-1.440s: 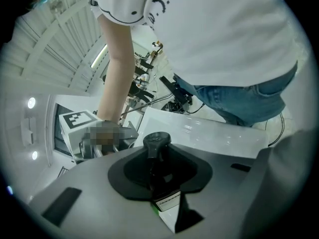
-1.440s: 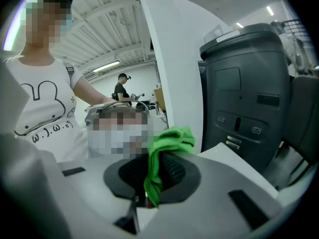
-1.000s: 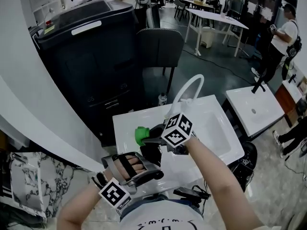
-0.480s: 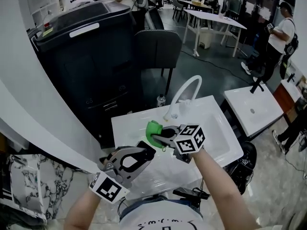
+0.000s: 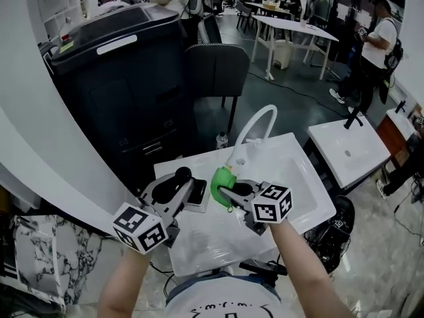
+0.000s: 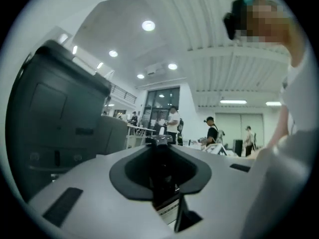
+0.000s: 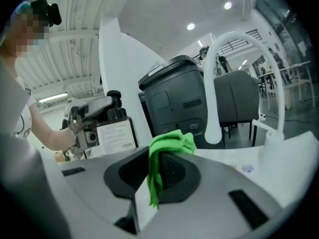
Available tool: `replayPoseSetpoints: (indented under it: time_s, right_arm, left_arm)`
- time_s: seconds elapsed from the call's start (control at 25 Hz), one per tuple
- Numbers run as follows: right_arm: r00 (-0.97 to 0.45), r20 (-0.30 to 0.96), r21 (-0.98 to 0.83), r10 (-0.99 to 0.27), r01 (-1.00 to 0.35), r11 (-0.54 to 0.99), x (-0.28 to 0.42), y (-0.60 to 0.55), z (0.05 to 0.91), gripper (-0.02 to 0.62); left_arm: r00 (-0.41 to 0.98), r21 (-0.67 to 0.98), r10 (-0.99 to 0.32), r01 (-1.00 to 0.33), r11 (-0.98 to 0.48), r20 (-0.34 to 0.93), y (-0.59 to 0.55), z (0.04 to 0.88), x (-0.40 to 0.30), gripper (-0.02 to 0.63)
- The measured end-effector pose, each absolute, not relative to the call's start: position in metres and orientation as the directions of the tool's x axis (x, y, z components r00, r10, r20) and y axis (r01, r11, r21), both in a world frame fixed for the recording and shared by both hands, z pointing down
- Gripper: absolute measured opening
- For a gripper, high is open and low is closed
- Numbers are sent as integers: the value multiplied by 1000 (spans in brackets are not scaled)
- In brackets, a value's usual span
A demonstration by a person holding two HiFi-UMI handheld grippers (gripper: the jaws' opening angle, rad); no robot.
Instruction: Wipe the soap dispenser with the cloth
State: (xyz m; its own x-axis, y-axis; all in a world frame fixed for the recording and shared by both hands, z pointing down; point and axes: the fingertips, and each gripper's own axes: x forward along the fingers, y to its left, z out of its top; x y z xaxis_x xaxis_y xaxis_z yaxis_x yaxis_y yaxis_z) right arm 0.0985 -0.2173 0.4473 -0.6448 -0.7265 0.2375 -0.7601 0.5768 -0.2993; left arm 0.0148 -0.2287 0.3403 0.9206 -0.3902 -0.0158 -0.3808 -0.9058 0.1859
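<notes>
**Q:** Nearest the front edge of the sink (image 5: 305, 177), what do you hold?

**A:** My left claw (image 5: 182, 192), above the sink's front left corner, is clamped shut on the soap dispenser (image 7: 115, 133). It has a dark body, a pale label and a pump head on top. I hold it lifted clear of the sink, I judge so that its sides can be reached.

**Q:** And the other?

**A:** My right claw (image 5: 233, 192), above the sink's front middle, is closed on the cloth (image 5: 222, 179). The cloth is a green wad that bulges past the tips. That bulge is the working face, so soft fabric rather than hard tips would meet the dispenser.

**Q:** Do cloth and dispenser meet?

**A:** They are just beside each other above the sink, but I cannot tell whether they touch. I judge that wiping is about to begin, with the cloth aimed at the label side.

**Q:** And beyond them?

**A:** At the sink's back edge rises the white arched tap (image 5: 255, 128), apart from both claws.
</notes>
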Motion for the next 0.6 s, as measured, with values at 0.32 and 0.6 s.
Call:
replayPoseSetpoints:
  time_s: [0.32, 0.6]
  right_arm:
    - [-592, 153, -477, -792, -746, 465, 108, -212, 462, 48]
    - [-605, 199, -468, -771, -750, 468, 77, -204, 486, 49]
  left_arm:
    - [872, 593, -486, -425, -684, 65, -278, 367, 17, 92]
    - [889, 682, -445, -390, -618, 106, -275, 369, 36, 94]
